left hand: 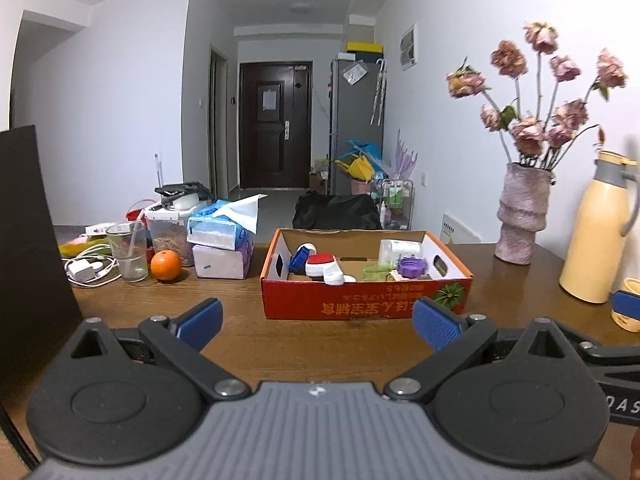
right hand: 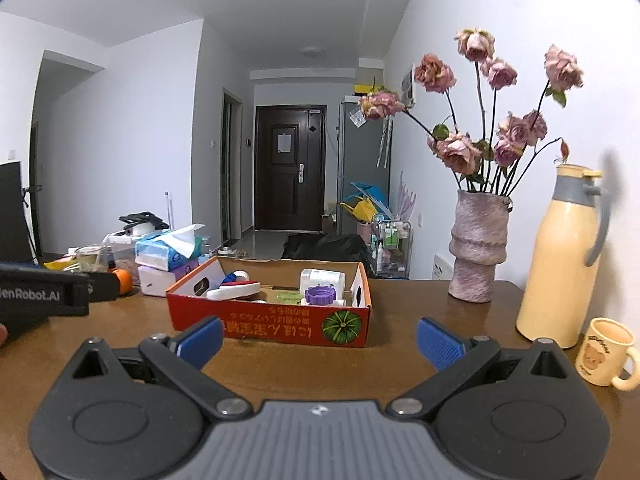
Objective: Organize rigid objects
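An open red cardboard box [left hand: 360, 306] [right hand: 256, 326] stands on the brown table. It holds a red-and-white bottle [left hand: 322, 266], a blue cap [left hand: 298, 259], a purple lid [left hand: 412, 267] [right hand: 319, 295] and a white box [left hand: 400, 249] [right hand: 322, 280]. My left gripper [left hand: 318, 320] is open and empty, a little short of the box. My right gripper [right hand: 319, 340] is open and empty, in front of the box's right half. A cream mug [right hand: 606, 352] stands to the right of it.
A pink vase of dried roses [right hand: 478, 248] and a cream thermos [right hand: 560, 256] stand at the right by the wall. Tissue packs [left hand: 222, 248], an orange [left hand: 165, 265], a glass [left hand: 128, 256] and a charger with cable [left hand: 86, 270] crowd the left. A dark panel [left hand: 28, 240] stands far left.
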A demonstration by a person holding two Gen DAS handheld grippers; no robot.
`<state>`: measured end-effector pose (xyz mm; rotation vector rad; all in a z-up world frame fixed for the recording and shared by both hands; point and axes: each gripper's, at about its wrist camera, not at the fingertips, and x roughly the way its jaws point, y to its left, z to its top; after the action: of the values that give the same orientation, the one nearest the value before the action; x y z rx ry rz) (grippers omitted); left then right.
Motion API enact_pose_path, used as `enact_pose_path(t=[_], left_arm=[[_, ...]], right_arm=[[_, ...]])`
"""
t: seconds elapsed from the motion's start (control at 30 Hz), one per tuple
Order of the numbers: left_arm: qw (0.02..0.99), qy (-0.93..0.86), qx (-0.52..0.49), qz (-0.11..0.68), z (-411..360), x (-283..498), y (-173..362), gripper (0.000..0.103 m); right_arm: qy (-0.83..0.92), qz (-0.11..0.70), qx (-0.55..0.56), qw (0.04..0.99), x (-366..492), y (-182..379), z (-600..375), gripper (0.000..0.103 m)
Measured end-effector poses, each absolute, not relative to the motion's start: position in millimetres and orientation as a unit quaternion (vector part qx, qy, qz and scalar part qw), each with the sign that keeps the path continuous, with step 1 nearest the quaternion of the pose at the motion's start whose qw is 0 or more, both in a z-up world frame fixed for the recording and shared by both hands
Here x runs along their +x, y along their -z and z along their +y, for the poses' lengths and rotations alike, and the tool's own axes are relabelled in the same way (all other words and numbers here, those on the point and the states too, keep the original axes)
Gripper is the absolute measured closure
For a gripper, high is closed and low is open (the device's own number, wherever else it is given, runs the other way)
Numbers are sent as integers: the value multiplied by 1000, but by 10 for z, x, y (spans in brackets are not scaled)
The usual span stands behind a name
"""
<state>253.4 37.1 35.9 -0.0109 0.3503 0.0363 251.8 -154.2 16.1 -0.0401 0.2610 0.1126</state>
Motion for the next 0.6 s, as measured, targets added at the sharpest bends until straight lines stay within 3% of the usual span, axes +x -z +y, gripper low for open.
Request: enact_pose_path(t=[0.6], left_arm=[[986, -13, -3, 167, 244, 1166, -366, 0]], right_arm=[[-57, 106, -18, 993, 1160, -247, -1666, 0]])
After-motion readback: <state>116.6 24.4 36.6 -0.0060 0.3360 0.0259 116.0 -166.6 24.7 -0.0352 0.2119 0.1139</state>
